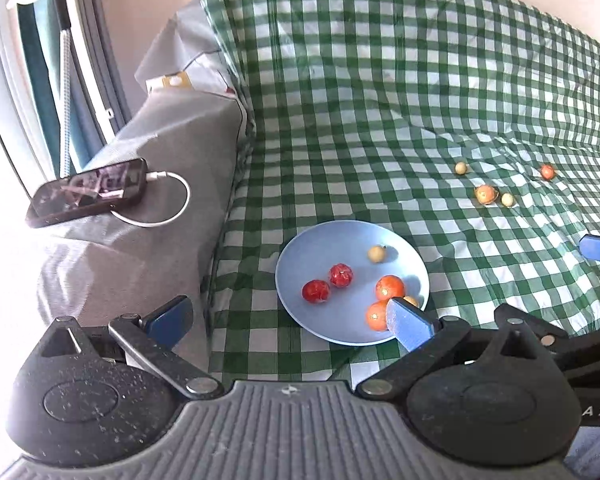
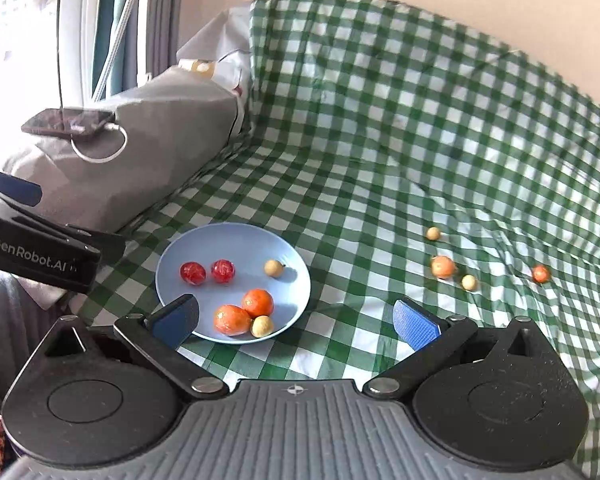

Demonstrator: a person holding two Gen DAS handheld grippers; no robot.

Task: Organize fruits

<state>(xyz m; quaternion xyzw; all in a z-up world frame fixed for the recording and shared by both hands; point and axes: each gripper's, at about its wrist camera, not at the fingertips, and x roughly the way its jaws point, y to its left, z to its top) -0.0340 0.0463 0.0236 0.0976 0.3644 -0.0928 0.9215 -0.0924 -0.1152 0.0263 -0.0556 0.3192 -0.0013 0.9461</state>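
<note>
A light blue plate (image 1: 324,240) (image 2: 228,240) sits on the green checked cloth. It holds two red fruits (image 1: 316,290) (image 2: 193,272), two orange fruits (image 1: 389,287) (image 2: 257,302) and two small pale fruits (image 1: 377,253) (image 2: 273,268). Several loose fruits lie on the cloth to the right: an orange one (image 1: 485,194) (image 2: 443,266), a small red one (image 1: 547,171) (image 2: 541,273) and pale ones (image 1: 461,167) (image 2: 433,233). My left gripper (image 1: 288,316) is open and empty, near the plate's front left. My right gripper (image 2: 296,318) is open and empty, just in front of the plate.
A grey cushion (image 1: 148,160) (image 2: 140,152) lies left of the plate, with a phone (image 1: 88,192) (image 2: 66,122) and its white cable on top. The checked cloth (image 1: 380,80) rises up a backrest behind. A window is at the far left.
</note>
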